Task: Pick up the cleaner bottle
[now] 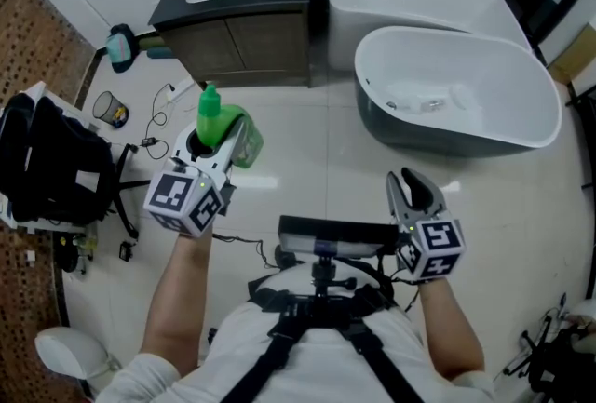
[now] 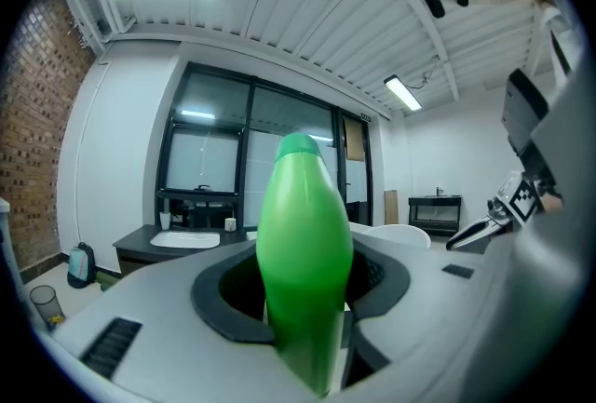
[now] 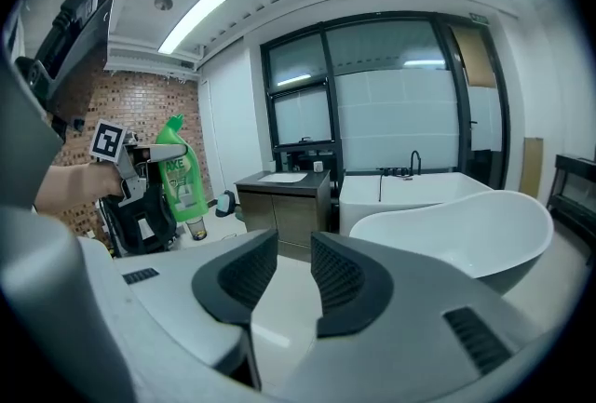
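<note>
Your left gripper (image 1: 220, 139) held the bottle (image 2: 303, 248) clamped in its fingers above the floor (image 1: 307, 136), your right gripper (image 3: 293, 269) stood with fingers apart and empty; had that squeeze eased, the smooth bottle could have slipped.

The person wears a white short-sleeved shirt (image 1: 244, 350) under black harness straps (image 1: 279, 329). The left gripper (image 1: 222, 135) and the right gripper (image 1: 410, 181) are pale grey with black pads, and each carries a black-and-white marker cube (image 1: 186, 198).
</note>
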`<control>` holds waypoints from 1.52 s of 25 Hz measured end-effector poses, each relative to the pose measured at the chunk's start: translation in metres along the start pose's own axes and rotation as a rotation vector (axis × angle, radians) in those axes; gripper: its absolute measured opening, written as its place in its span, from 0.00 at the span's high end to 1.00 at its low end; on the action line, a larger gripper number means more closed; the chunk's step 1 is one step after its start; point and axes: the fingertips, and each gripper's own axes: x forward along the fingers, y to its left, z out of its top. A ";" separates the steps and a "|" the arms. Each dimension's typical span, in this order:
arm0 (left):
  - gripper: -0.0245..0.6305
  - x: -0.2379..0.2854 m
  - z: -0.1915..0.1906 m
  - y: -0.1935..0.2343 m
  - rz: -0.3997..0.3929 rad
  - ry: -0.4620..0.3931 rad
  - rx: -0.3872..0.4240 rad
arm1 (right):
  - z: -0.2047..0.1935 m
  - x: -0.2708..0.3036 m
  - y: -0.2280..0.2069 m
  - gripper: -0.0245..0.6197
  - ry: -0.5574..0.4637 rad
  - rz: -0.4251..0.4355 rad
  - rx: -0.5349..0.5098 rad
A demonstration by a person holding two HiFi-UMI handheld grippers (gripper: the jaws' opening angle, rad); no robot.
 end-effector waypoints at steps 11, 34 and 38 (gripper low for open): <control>0.70 -0.017 -0.009 -0.007 -0.003 0.018 -0.013 | 0.006 0.002 0.004 0.77 -0.006 0.021 -0.011; 0.70 -0.039 -0.028 -0.019 -0.012 0.063 0.019 | 0.006 0.002 0.007 0.76 -0.001 0.038 -0.014; 0.70 -0.045 -0.035 -0.024 -0.014 0.078 0.010 | 0.007 0.002 0.010 0.76 -0.004 0.044 -0.011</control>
